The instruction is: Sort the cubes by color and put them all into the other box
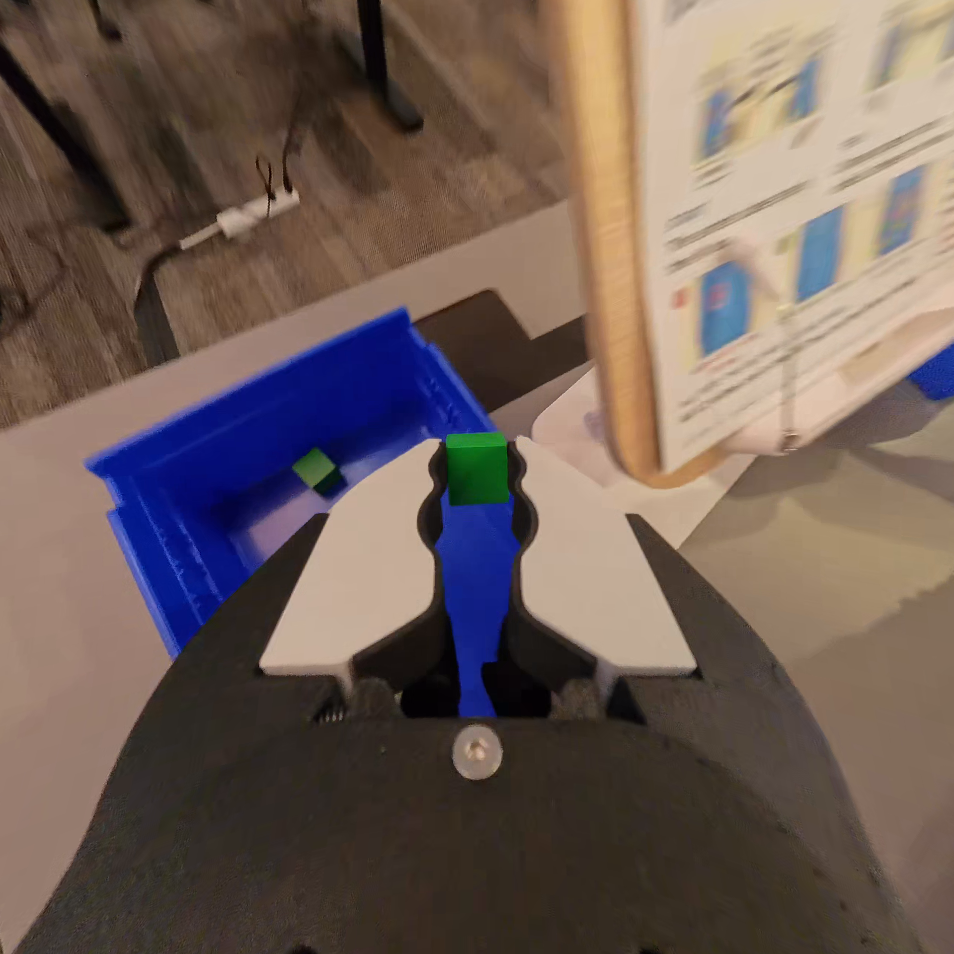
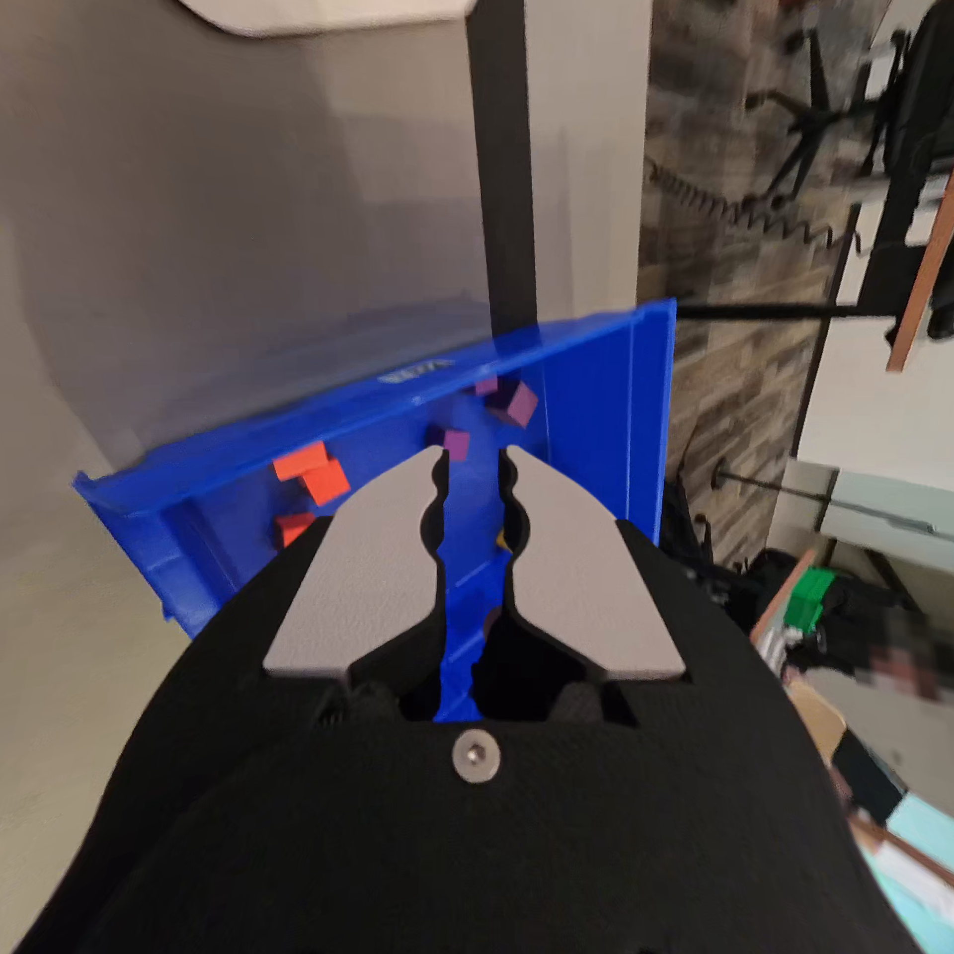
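Cube in the clamp! A green cube (image 1: pixel 475 468) sits right at the tips of the left gripper (image 1: pixel 475 472), both fingers closed against its sides, held above the near right corner of a blue box (image 1: pixel 248 423). Only the outermost tips have it, so the hold looks shallow. If it twists or the squeeze eases too soon, I'd expect it to drop on the box's rim or onto the desk (image 1: pixel 51 542) rather than inside.

One other green cube (image 1: pixel 316 468) already lies on that box's floor, towards its far wall. A release from this height could bounce the new one away from its partner, or knock the partner off its spot.

Just beyond the box's right end stands a wooden-framed board (image 1: pixel 614 309) carrying printed sheets, close enough that a swing to the right might clip it.

Over to the right gripper (image 2: pixel 475 451): fingers parted, nothing between them, poised over a second blue box (image 2: pixel 609 413). Purple cubes (image 2: pixel 519 405) cluster in its far right corner, orange cubes (image 2: pixel 315 472) by the far wall to the left. The purple ones sit tight against the wall, so a finger may jam there or nudge a neighbour.
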`<move>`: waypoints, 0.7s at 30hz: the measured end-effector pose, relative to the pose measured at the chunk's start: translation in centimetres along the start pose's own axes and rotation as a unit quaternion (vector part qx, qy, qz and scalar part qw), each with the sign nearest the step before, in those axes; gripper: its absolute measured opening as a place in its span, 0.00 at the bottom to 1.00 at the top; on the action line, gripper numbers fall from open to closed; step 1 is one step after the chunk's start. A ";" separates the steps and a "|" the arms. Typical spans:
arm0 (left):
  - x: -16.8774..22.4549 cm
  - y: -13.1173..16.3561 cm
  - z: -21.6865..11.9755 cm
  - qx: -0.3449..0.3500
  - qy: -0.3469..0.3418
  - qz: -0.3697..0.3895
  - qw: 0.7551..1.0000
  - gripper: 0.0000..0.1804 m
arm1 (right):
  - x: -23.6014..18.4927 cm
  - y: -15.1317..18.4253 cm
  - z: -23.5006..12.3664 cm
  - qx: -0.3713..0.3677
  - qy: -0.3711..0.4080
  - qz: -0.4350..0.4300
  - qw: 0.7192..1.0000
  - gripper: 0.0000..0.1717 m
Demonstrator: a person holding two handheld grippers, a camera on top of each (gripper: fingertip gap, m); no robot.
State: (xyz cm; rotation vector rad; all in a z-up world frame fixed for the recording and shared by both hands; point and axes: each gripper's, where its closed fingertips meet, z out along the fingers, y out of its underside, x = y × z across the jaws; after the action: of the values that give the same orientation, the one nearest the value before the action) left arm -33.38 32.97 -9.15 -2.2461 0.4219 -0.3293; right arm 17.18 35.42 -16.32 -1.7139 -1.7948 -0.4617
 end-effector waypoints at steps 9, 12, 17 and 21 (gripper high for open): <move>13.1 -6.0 -5.8 0.152 0.140 0.105 0.973 0.12 | 5.8 -2.5 -5.9 0.096 0.157 0.053 0.981 0.11; 18.4 -6.4 -5.0 0.166 0.216 0.130 0.953 0.12 | 5.8 -8.1 -8.5 0.198 0.208 0.018 0.958 0.13; 26.7 -6.1 -3.6 0.186 0.363 0.143 0.902 0.12 | 3.4 -16.3 -11.5 0.342 0.256 -0.028 0.904 0.19; 30.7 -5.5 -2.3 0.189 0.444 0.114 0.868 0.12 | 0.8 -20.3 -12.5 0.419 0.260 -0.043 0.869 0.24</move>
State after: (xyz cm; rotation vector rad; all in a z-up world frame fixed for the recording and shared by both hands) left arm -5.23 22.45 -0.54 -1.5244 0.9890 -1.2155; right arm -0.45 26.12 -3.17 -0.8010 -1.3575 -0.1095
